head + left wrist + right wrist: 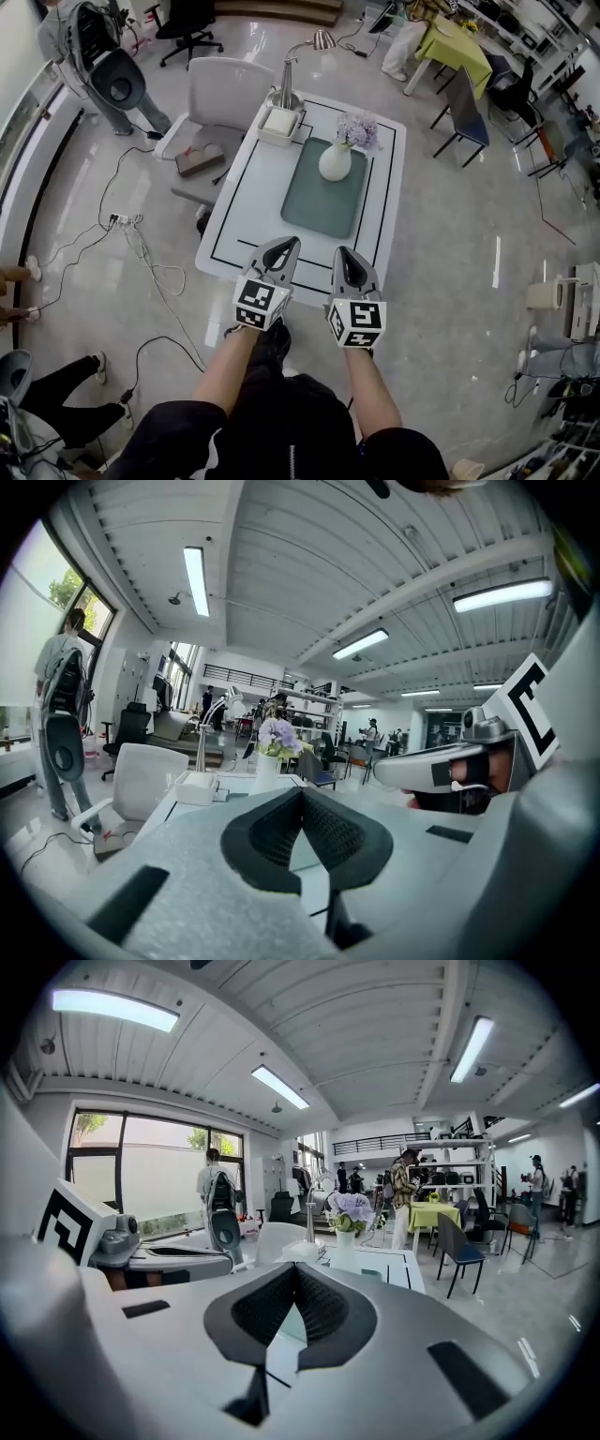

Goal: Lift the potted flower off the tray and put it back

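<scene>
A white vase with purple flowers (pixel 337 155) stands upright at the far end of a grey-green tray (pixel 314 214) on a white table (pixel 246 220). My left gripper (pixel 287 246) and right gripper (pixel 344 254) hover side by side over the table's near edge, well short of the tray. Both are shut with nothing between the jaws. In the left gripper view the potted flower (pixel 277 738) shows far beyond the closed tips (pixel 302 790). The right gripper view has the potted flower (pixel 352 1213) just above and right of the closed tips (pixel 295 1267).
A white box (pixel 280 125) and a desk lamp (pixel 289 82) stand at the table's far left corner. A white office chair (pixel 223 94) sits behind it. Cables (pixel 141 253) trail on the floor at left. A blue chair (pixel 466 112) and a yellow-green table (pixel 455 45) lie at right.
</scene>
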